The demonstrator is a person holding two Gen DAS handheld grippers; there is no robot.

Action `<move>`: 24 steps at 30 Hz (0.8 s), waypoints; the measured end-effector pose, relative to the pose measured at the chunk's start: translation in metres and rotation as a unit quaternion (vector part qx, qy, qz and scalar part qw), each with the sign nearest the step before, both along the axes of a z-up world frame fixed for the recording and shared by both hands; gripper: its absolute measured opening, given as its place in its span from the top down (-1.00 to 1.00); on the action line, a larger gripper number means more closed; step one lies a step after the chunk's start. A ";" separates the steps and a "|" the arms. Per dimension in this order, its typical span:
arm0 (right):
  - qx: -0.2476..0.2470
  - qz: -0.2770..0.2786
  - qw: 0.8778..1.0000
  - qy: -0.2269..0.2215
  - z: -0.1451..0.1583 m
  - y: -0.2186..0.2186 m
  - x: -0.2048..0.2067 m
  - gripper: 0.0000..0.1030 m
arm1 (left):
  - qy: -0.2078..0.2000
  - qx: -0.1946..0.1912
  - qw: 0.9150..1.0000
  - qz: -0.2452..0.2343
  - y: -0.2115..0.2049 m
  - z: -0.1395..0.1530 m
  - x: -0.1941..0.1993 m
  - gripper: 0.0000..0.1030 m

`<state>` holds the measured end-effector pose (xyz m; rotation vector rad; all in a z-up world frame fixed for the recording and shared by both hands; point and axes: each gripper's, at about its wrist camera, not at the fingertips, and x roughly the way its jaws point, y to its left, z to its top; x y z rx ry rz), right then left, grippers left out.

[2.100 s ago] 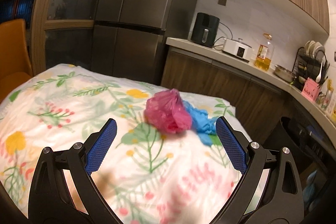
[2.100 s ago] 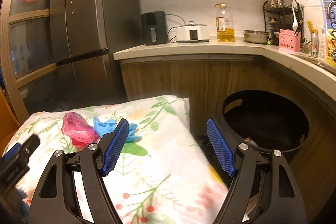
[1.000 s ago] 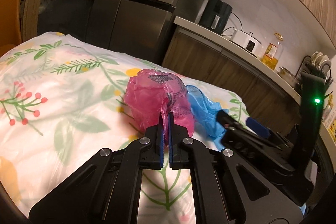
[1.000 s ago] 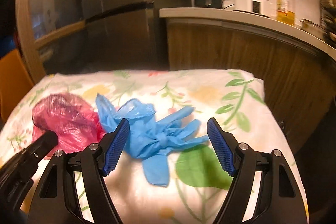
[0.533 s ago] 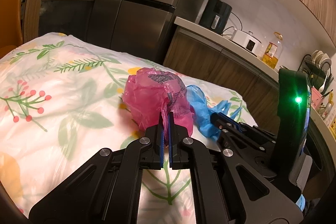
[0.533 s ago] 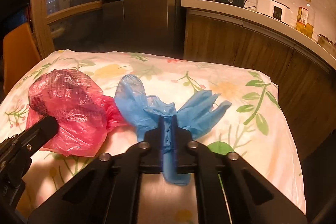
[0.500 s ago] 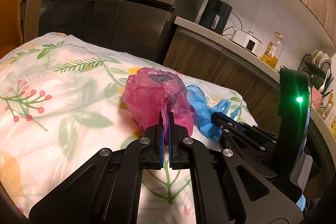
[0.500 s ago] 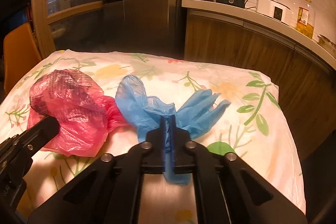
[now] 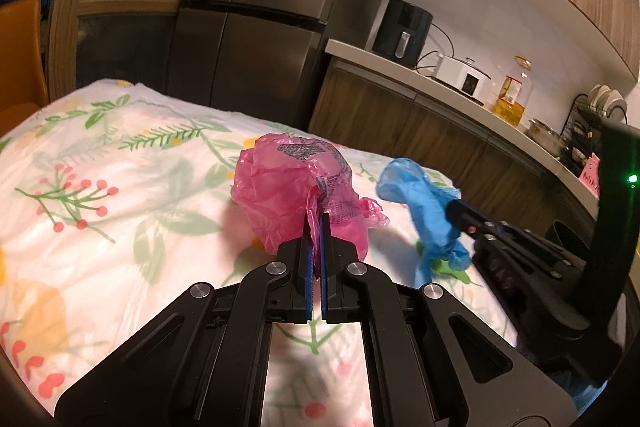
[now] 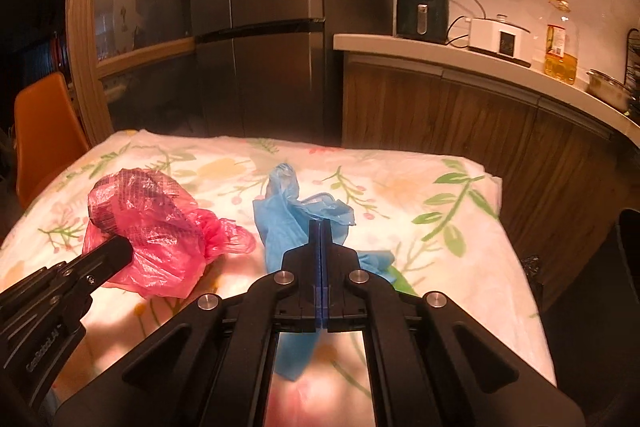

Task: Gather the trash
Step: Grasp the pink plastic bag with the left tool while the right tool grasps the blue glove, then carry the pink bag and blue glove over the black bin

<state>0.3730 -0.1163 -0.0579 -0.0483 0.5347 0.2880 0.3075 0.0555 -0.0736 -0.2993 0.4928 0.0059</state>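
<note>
A crumpled pink plastic bag (image 9: 292,183) sits just above the floral tablecloth (image 9: 120,195), pinched at its near fold by my left gripper (image 9: 316,223), which is shut on it. To its right hang bunched blue gloves (image 9: 432,211), held off the cloth by my right gripper (image 9: 454,205). In the right wrist view the right gripper (image 10: 321,227) is shut on the blue gloves (image 10: 288,219), whose tail droops below the jaws. The pink bag (image 10: 148,227) lies to the left there, with my left gripper (image 10: 114,251) at its near side.
The floral tablecloth (image 10: 440,227) covers a table ending near wooden cabinets (image 10: 460,119). A dark bin (image 10: 628,267) stands low at the right. A steel fridge (image 10: 260,27) is behind, an orange chair (image 10: 44,131) at the left, and counter appliances (image 10: 496,37).
The right gripper's jaws closed on the blue gloves and lifted them off the cloth. The left gripper stayed shut on the pink bag, which rose slightly.
</note>
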 end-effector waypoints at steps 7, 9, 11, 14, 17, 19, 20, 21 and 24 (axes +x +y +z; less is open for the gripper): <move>0.016 -0.015 0.999 -0.038 0.034 -0.032 -0.036 0.99 | -0.018 0.007 1.000 -0.003 -0.011 0.022 -0.027 0.98; 0.022 -0.021 0.998 -0.047 0.044 -0.043 -0.046 0.99 | -0.026 0.012 1.000 -0.008 -0.018 0.030 -0.033 0.98; 0.024 -0.029 0.998 -0.056 0.051 -0.051 -0.056 0.99 | -0.035 0.018 0.999 -0.016 -0.028 0.039 -0.039 0.98; 0.027 -0.041 0.996 -0.070 0.062 -0.067 -0.069 0.99 | -0.043 0.022 0.998 -0.027 -0.042 0.049 -0.044 0.98; 0.028 -0.057 0.995 -0.081 0.070 -0.085 -0.079 0.99 | -0.050 0.027 0.997 -0.042 -0.060 0.057 -0.048 0.98; 0.030 -0.071 0.993 -0.086 0.074 -0.098 -0.085 0.99 | -0.055 0.029 0.996 -0.056 -0.074 0.063 -0.049 0.98; 0.030 -0.077 0.993 -0.088 0.075 -0.105 -0.087 0.99 | -0.057 0.030 0.996 -0.062 -0.081 0.065 -0.049 0.98; 0.031 -0.083 0.992 -0.090 0.076 -0.111 -0.090 0.99 | -0.060 0.032 0.995 -0.072 -0.091 0.068 -0.049 0.98; 0.030 -0.105 0.989 -0.098 0.080 -0.133 -0.099 0.99 | -0.070 0.039 0.992 -0.099 -0.119 0.074 -0.049 0.98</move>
